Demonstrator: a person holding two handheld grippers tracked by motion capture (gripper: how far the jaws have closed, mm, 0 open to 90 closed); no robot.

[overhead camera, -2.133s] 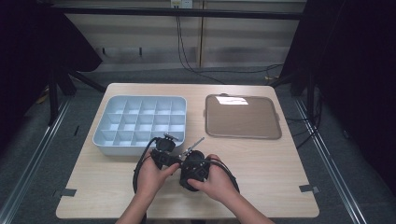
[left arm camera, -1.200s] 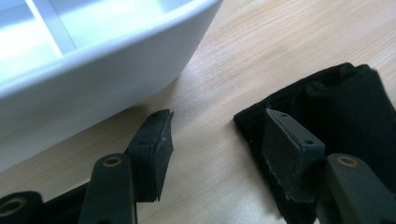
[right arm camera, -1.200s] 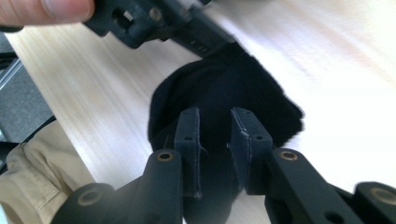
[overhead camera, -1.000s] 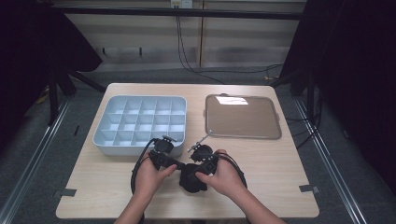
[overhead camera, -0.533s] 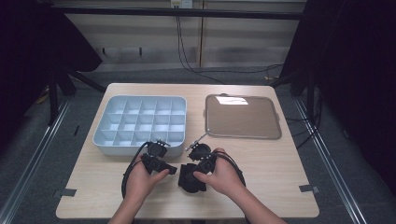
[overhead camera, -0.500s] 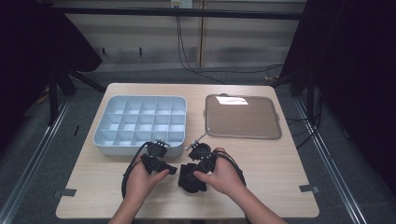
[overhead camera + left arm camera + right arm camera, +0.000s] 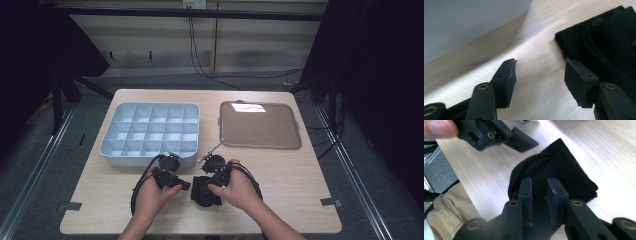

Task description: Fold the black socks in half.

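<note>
A black ribbed cloth (image 7: 202,197) lies folded on the wooden table near its front edge. My right gripper (image 7: 539,192) is shut on a fold of the cloth (image 7: 564,167), with its jaws pressed into the fabric; in the high view this right gripper (image 7: 207,182) comes down on the cloth from the right. My left gripper (image 7: 540,72) is open just left of the cloth (image 7: 609,42), and its right jaw touches the ribbed edge. The same left gripper (image 7: 182,184) points right toward the cloth, and also shows as the left gripper (image 7: 499,135) at the top.
A pale grey compartment box (image 7: 145,161) stands just behind the hands at the left. A flat brown tray (image 7: 260,125) lies at the back right. Cables loop from both grippers. Bare tabletop lies to the right of the hands.
The two hands were together over the cloth. The left gripper has since drawn away to the left and stands open beside it; the right gripper stays on the cloth.
</note>
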